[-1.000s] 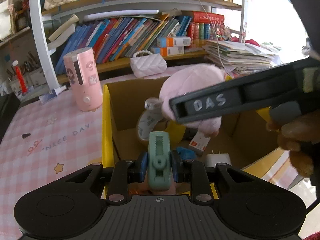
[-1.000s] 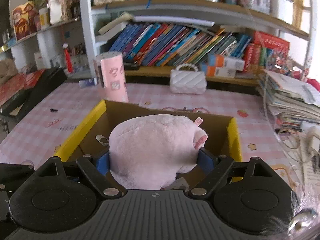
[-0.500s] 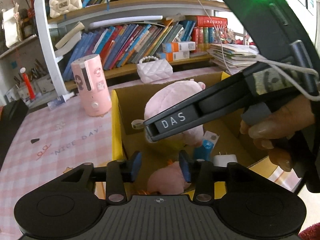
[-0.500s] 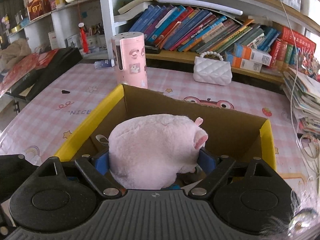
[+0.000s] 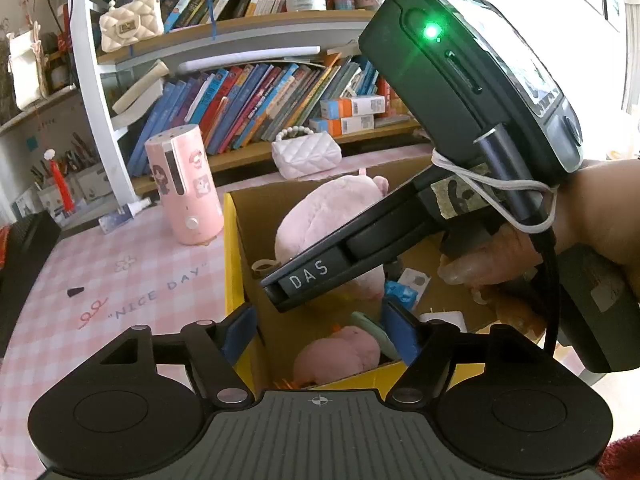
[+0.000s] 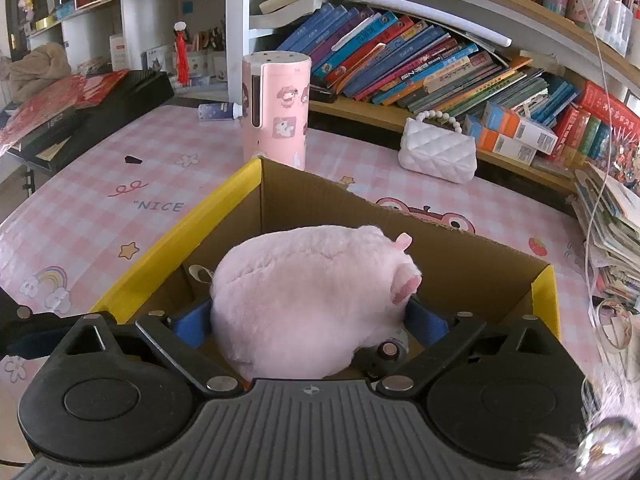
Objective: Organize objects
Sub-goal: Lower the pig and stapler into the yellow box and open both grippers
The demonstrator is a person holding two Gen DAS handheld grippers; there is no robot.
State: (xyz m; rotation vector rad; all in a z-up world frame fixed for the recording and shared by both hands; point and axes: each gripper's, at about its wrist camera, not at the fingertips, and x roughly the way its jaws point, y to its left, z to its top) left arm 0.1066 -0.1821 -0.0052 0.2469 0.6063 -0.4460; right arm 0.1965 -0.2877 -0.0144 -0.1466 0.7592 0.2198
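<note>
A cardboard box with yellow flaps [image 5: 231,264] [image 6: 208,216] stands on the pink checked table. My right gripper [image 6: 310,316] is shut on a large pink plush pig [image 6: 312,296] and holds it over the box; the pig also shows in the left wrist view [image 5: 328,216]. My left gripper [image 5: 320,332] is open and empty above the box's near edge. Below it in the box lie a small pink plush [image 5: 336,356], a green tape dispenser [image 5: 374,334], a blue item [image 5: 400,294] and a white charger [image 5: 446,316].
A pink cylindrical humidifier [image 5: 184,188] [image 6: 276,112] stands behind the box's left corner. A white quilted purse [image 5: 306,154] [image 6: 438,152] sits by the bookshelf. A black tray [image 6: 100,108] lies at the far left. Stacked papers [image 6: 612,232] are on the right.
My left gripper let go of the green tape dispenser, opened wide and pulled back. The dispenser now lies in the box. The right gripper has lifted a little with the pig.
</note>
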